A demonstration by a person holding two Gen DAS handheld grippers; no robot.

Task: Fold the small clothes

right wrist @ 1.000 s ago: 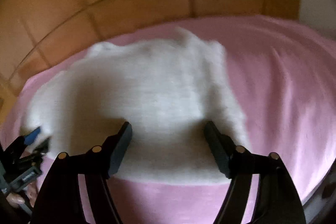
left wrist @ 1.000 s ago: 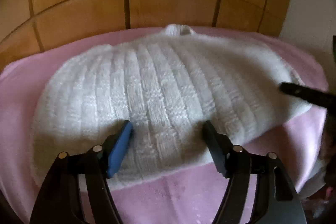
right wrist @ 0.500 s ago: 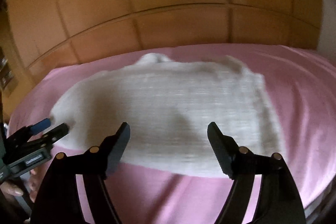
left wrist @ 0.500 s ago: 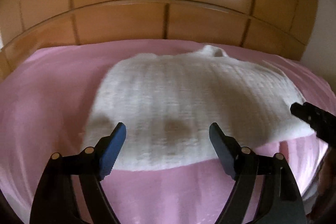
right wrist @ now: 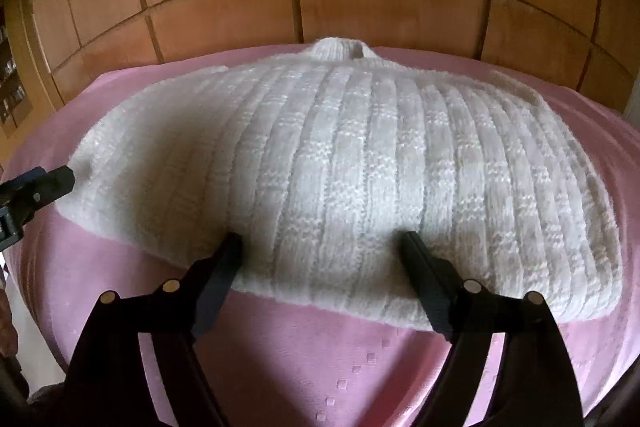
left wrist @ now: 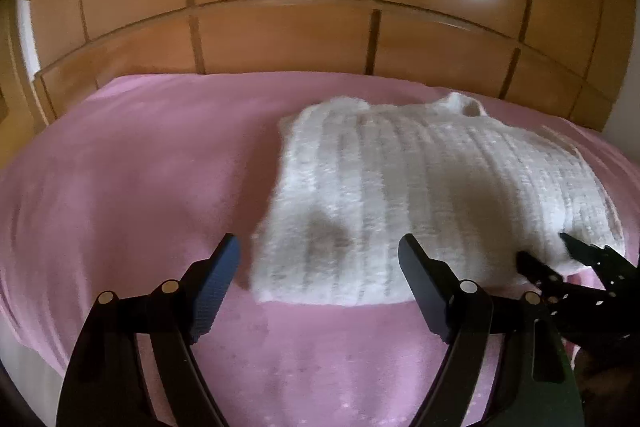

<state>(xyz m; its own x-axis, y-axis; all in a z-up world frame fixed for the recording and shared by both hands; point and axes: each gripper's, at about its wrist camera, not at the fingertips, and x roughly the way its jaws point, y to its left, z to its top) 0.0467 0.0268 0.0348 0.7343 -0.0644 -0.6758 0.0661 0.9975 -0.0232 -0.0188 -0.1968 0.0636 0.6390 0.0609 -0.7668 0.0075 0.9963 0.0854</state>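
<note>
I have the white knitted sweater (right wrist: pixel 340 163) lying flat on the pink bedspread (left wrist: pixel 132 183), collar toward the wooden headboard (left wrist: pixel 288 39), hem along the near edge, a layout that suits grabbing the hem. My right gripper (right wrist: pixel 322 259) has its tongs spread apart, tips pressing on the hem's middle. My left gripper (left wrist: pixel 320 267) is also spread, hovering at the hem's left corner, holding nothing. Nothing else lies on the bed; only each gripper crowds the other's side.
</note>
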